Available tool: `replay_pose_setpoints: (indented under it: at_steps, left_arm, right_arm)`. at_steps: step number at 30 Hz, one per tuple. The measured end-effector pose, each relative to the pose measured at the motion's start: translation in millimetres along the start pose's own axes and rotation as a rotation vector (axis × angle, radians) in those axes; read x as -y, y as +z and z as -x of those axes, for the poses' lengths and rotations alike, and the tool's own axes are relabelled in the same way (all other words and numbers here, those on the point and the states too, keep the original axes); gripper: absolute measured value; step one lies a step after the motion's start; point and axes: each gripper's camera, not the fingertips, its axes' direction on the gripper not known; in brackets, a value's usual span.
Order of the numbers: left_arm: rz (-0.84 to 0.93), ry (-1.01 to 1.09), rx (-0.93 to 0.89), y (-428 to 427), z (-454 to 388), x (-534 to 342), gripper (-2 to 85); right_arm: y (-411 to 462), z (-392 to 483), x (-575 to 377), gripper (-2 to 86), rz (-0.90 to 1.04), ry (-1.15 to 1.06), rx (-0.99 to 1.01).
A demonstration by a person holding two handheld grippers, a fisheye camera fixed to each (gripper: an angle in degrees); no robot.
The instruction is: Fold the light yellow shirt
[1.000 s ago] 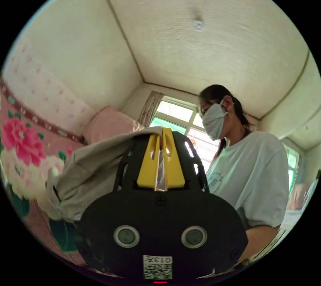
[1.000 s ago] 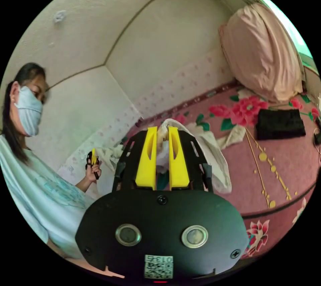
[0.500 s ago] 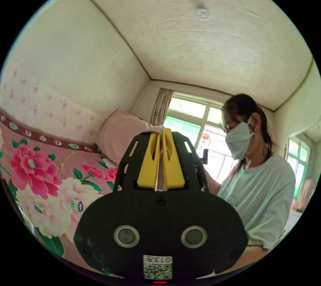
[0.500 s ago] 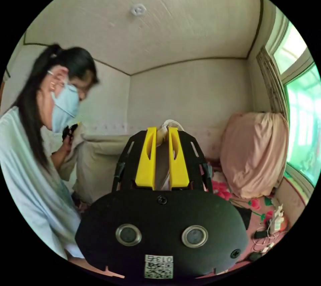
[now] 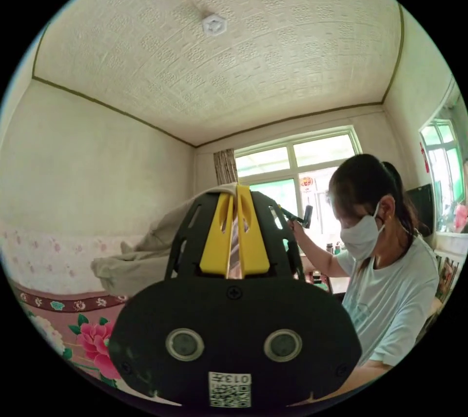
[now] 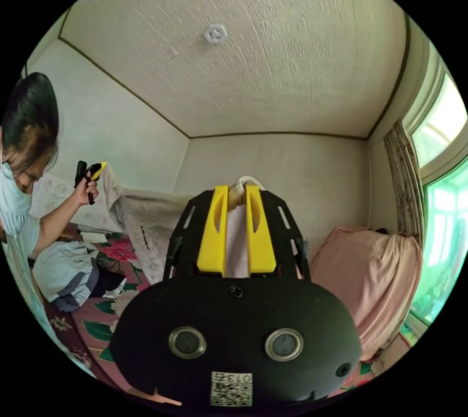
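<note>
Up near the ceiling (image 5: 273, 47) line, both grippers hold the shirt (image 5: 146, 256) raised off the bed (image 5: 73, 334). Left gripper (image 5: 237, 193) — yellow jaws nearly together, clamped on a shirt edge that sticks out between the tips, cloth draping off to the left side of the left gripper view. Right gripper (image 6: 237, 191) — jaws narrow too, pinching a bunched white-edged bit of shirt at the tips, pale fabric visible in the slot between them. In the right gripper view the shirt (image 6: 146, 232) hangs spread between the two grippers, with the other gripper (image 6: 92, 171) held up in the person's hand (image 6: 84, 190). Left gripper view shows the right gripper (image 5: 297, 216) small, lifted in front of the window (image 5: 292, 168), person (image 5: 385, 271) beside it looking down.

Versus one second ago: shirt then lay partly on the floral bed, grippers low; half a second ago it was already lifting. Now both hands are higher and farther apart, shirt stretched out and hanging. Both views have tilted up, so more ceiling and less bed show.

Pink bundle (image 6: 380, 271) sits by the curtain (image 6: 402, 183); a pile of clothes (image 6: 68, 273) lies on the bed (image 6: 97, 324) below the raised hand.
</note>
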Motion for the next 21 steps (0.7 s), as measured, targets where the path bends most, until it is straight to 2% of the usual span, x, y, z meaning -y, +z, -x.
replay_pose_setpoints:
  at_steps: [4,7,10,12,13,15,17,19,21]
  left_arm:
    - [0.109,-0.054,-0.009,4,-48,-52,-0.1]
    - [0.242,-0.218,0.0,8,-74,-137,-0.1]
    - [0.439,-0.546,0.03,9,-81,-266,-0.1]
    - [0.581,-0.857,0.034,0,-91,-387,-0.2]
    - [0.606,-0.94,0.04,-4,-94,-417,-0.2]
    - [0.704,-1.225,0.061,-18,-111,-530,-0.2]
    - [0.768,-1.381,0.078,-26,-127,-589,-0.3]
    - [0.785,-1.438,0.082,-32,-143,-609,-0.2]
    - [0.779,-1.43,0.056,-33,-160,-599,-0.2]
  right_arm:
    - [-34,1,-51,6.6,0.119,0.104,0.033]
    - [-57,19,-132,6.6,0.332,0.17,-0.007]
    - [-76,39,-255,6.5,0.658,0.328,-0.055]
    - [-89,68,-371,6.1,0.946,0.459,-0.088]
    - [-91,78,-400,5.9,1.014,0.464,-0.097]
    - [-98,114,-510,5.6,1.29,0.532,-0.129]
    - [-107,129,-577,5.5,1.46,0.656,-0.176]
    - [-119,138,-608,5.5,1.519,0.761,-0.229]
    - [-128,142,-597,5.6,1.43,0.77,-0.23]
